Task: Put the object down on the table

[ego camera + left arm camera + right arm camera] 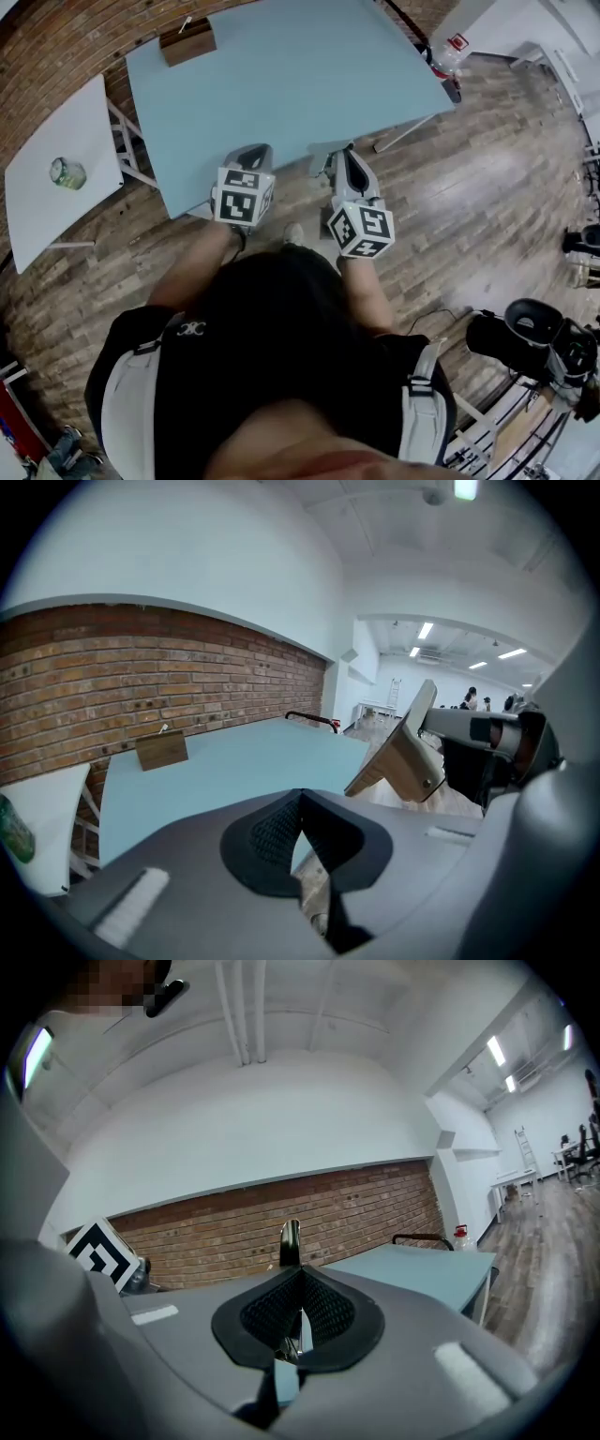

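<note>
A thin, dark, shiny strip of an object (290,1241) is clamped between the jaws of the right hand-held gripper (298,1288). In the right gripper view the jaws are closed on it, and its narrow tip stands up just above them. What kind of object it is cannot be told. It is held in the air at the near edge of the light blue rectangular table (300,84) and does not touch the tabletop.

The left hand-held gripper (300,803) is just beside the right one, also at the table's near edge. In its own view its jaws meet at the tips with nothing between them. The head view shows the two marker cubes side by side above the person's forearms.

At the far edge of the table stands a small brown wooden block (187,42) with a small pale thing sticking out of its top. A clear bottle with a red cap (448,58) is by the table's far right corner.

To the left, apart from the blue table, is a white side table (47,216) carrying a round green-topped jar (67,173). A red brick wall (56,47) runs behind both tables, and the floor is brown wooden planks (487,206). A black camera on a tripod (539,342) stands at the lower right.
</note>
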A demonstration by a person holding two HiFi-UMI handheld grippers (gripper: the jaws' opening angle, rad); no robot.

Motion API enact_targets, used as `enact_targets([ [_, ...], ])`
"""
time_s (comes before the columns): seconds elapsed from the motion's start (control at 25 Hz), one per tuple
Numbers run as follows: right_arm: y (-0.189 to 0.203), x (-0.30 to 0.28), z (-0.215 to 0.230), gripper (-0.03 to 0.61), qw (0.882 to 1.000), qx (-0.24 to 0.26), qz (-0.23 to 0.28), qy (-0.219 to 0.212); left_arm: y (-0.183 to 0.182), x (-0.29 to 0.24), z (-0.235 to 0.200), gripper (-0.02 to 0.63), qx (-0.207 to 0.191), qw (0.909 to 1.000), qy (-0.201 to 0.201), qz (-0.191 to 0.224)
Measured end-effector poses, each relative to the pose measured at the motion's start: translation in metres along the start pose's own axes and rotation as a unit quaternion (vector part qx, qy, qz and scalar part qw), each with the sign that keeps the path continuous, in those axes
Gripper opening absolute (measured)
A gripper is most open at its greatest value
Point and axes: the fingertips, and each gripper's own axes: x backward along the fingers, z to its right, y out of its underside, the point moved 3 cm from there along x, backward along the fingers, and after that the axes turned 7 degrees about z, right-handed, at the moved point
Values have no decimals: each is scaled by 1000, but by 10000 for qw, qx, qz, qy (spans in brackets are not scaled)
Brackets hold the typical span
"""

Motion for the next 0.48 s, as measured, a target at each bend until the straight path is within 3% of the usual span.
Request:
enact_targets([
  [0.48, 33, -101, 67, 15, 9956, -155, -670, -630, -12, -71, -10, 0, 318, 9967, -700, -254],
])
